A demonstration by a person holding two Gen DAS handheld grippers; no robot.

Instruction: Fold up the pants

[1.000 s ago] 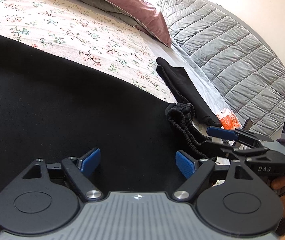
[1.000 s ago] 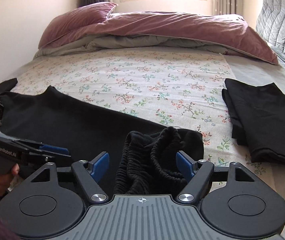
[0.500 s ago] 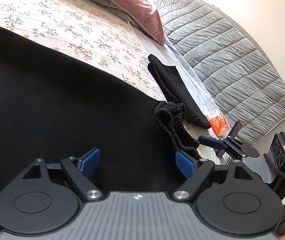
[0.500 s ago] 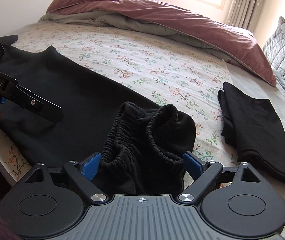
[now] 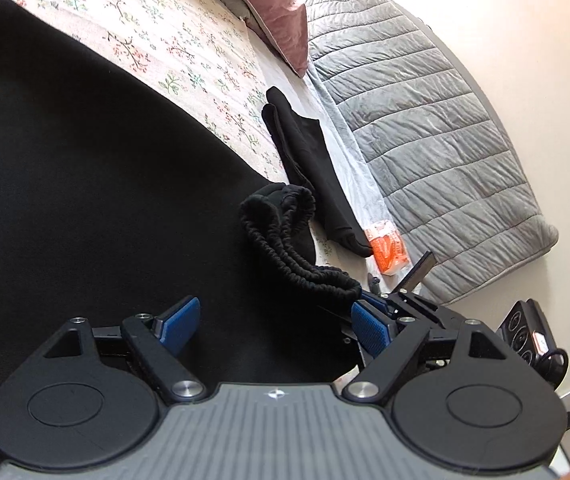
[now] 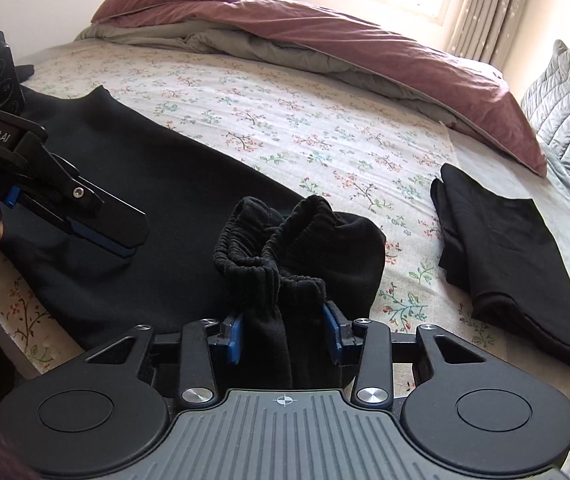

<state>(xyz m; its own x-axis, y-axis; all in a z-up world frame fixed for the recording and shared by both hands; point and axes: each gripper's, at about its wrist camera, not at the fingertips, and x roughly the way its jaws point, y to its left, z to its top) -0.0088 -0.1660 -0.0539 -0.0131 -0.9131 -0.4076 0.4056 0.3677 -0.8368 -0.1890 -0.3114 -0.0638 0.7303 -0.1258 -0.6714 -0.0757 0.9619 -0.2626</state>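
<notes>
Black pants lie spread across the floral bed sheet. Their bunched elastic waistband sits at the near bed edge and also shows in the left wrist view. My right gripper is shut on the waistband fabric, its blue pads pressing both sides. It shows in the left wrist view at the waistband's end. My left gripper is open and empty just above the pants' dark cloth. It shows in the right wrist view, hovering left of the waistband.
A folded black garment lies on the right of the bed, also in the left wrist view. An orange packet lies beside it. A mauve duvet and pillow are at the far end. A grey quilted cushion stands beyond.
My right gripper has closed from open onto the waistband. My left gripper stayed open and shifted a little over the pants.
</notes>
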